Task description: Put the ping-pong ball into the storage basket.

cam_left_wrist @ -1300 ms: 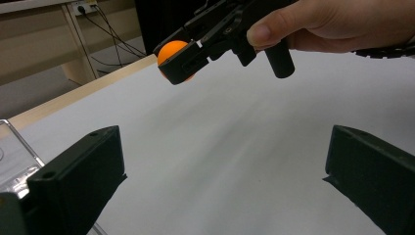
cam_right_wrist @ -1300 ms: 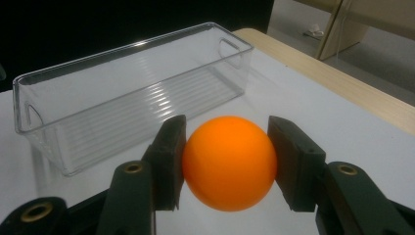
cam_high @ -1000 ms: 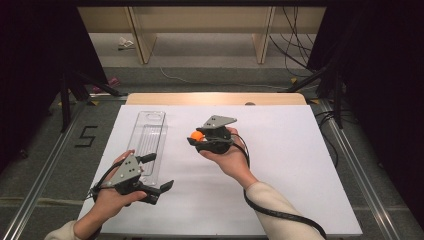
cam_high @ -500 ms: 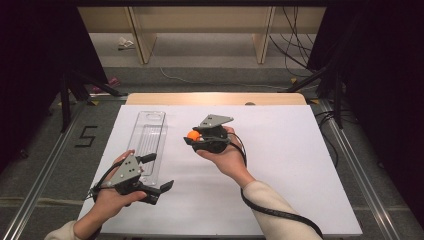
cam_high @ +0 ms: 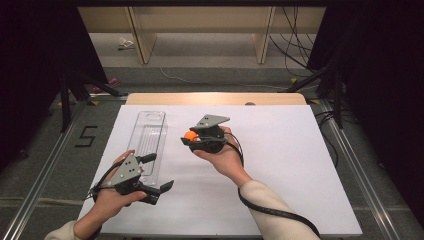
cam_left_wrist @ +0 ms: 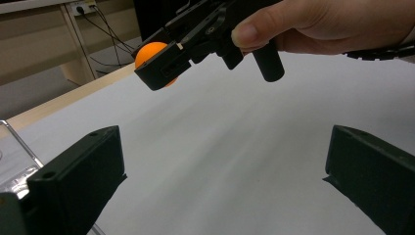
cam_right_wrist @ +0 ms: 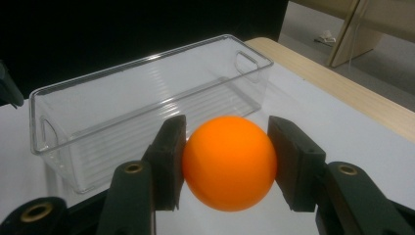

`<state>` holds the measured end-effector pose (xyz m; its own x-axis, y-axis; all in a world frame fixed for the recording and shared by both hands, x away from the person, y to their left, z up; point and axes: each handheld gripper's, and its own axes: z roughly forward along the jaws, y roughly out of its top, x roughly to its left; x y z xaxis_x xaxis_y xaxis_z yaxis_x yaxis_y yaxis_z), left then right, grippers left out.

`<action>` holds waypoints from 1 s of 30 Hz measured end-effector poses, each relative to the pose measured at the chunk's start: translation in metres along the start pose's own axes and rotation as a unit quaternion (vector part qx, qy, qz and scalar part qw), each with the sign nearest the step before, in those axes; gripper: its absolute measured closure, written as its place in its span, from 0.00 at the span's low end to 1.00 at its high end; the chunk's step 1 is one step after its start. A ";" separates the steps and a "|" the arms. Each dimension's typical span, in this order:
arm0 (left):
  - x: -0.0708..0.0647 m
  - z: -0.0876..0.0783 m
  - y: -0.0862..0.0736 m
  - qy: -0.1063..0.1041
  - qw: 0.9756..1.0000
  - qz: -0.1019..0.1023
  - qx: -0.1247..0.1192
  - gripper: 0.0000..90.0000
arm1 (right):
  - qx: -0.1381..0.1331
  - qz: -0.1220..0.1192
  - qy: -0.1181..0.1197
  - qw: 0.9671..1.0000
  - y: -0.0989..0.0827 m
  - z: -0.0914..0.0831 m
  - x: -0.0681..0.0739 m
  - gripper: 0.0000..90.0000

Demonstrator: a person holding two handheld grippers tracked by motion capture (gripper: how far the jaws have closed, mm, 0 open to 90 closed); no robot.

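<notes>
white table [cam_high: 300, 165] (wooden far edge), grey floor [cam_high: 210, 75] beyond.

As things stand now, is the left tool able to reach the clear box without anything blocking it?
Probably yes. The left tool is open and holds nothing, and the clear box lies right beside it on the table. The right tool, shut on the orange ball, is off to the side of that path.

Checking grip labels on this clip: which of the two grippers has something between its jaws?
The right gripper, clamped on the orange ball beside the clear bin. The left gripper stands open with nothing between its jaws.
</notes>
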<state>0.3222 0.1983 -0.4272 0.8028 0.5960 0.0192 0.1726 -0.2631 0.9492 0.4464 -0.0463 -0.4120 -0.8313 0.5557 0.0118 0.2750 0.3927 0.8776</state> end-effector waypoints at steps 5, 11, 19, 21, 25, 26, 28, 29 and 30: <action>0.000 0.000 0.000 0.000 1.000 0.000 0.001 0.01 | 0.000 -0.001 0.002 1.000 0.001 0.002 0.001 0.57; 0.000 0.000 0.000 0.000 1.000 0.000 0.000 0.01 | 0.002 -0.002 0.005 1.000 0.002 0.005 0.002 0.57; 0.000 0.000 0.000 -0.001 1.000 0.001 0.002 0.01 | 0.002 -0.003 0.009 1.000 0.003 0.008 0.004 0.57; 0.000 0.000 0.000 -0.001 1.000 0.001 0.002 0.01 | 0.003 -0.003 0.010 1.000 0.004 0.009 0.004 0.57; 0.000 0.000 0.000 -0.001 1.000 0.001 0.002 0.01 | 0.002 -0.003 0.010 1.000 0.004 0.010 0.004 0.57; 0.000 0.000 0.000 -0.001 1.000 0.001 0.002 0.01 | 0.002 -0.003 0.010 1.000 0.004 0.010 0.004 0.57; 0.000 0.000 0.000 -0.001 1.000 0.001 0.002 0.01 | 0.002 -0.003 0.011 1.000 0.005 0.011 0.005 0.57; 0.000 0.000 0.000 -0.001 1.000 0.001 0.002 0.01 | 0.002 -0.002 0.011 1.000 0.005 0.011 0.005 0.57; 0.000 0.000 0.000 -0.001 1.000 0.001 0.002 0.01 | 0.002 -0.002 0.011 1.000 0.005 0.012 0.005 0.57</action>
<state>0.3223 0.1981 -0.4275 0.8042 0.5940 0.0199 0.1742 -0.2676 0.9477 0.4497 -0.0333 -0.4130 -0.8423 0.5386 0.0185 0.2737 0.3979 0.8756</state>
